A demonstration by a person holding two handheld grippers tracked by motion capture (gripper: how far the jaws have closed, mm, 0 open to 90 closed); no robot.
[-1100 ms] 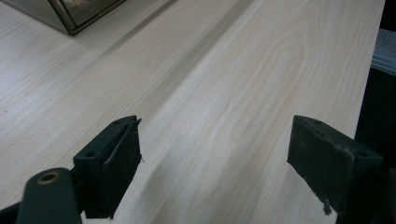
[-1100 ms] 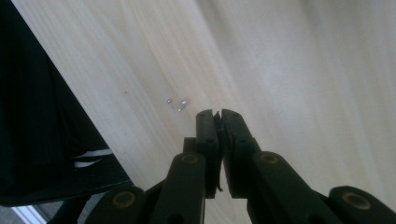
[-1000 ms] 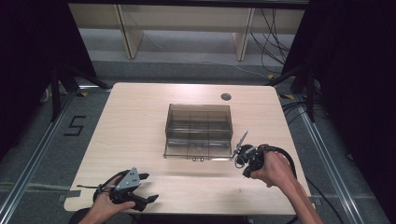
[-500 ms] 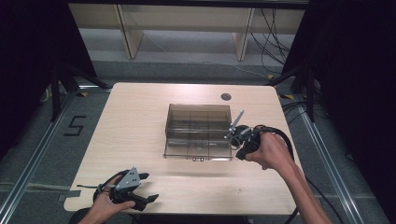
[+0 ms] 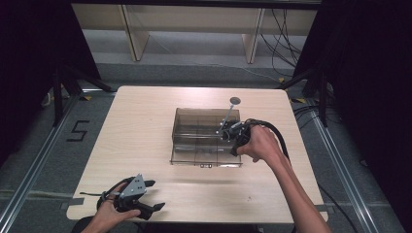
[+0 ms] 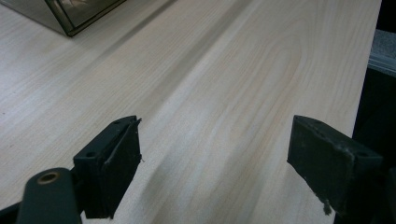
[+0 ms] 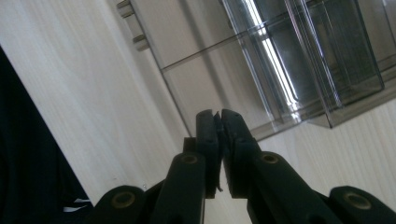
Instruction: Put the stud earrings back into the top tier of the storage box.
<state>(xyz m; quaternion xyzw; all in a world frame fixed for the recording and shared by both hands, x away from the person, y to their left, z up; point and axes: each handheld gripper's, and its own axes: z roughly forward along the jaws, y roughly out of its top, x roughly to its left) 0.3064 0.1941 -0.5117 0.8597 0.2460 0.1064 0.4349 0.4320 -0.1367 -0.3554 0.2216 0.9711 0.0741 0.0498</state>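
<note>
A smoky clear plastic box (image 5: pixel 194 127) with several compartments stands mid-table; its dividers also show below my right gripper (image 7: pixel 217 116) as the box (image 7: pixel 299 56). In the high view my right gripper (image 5: pixel 222 132) hovers over the box's right side. It is shut on a thin grey stick (image 5: pixel 227 116) that slants up toward the far edge. A dark sliver shows between its pads. My left gripper (image 5: pixel 156 195) rests near the front left edge, open, with bare wood between its jaws (image 6: pixel 215 158). A corner of the box (image 6: pixel 79 11) lies far ahead of it.
The light wooden table (image 5: pixel 145 116) has a small round dark disc (image 5: pixel 234 100) set in it near the far edge, behind the box. Dark floor, metal rails and cables surround the table. A black cable (image 5: pixel 272 131) loops from the right gripper.
My right hand has lifted and carried the stick from the table beside the box's front right corner to above the box's right side. The left gripper has stayed put.
</note>
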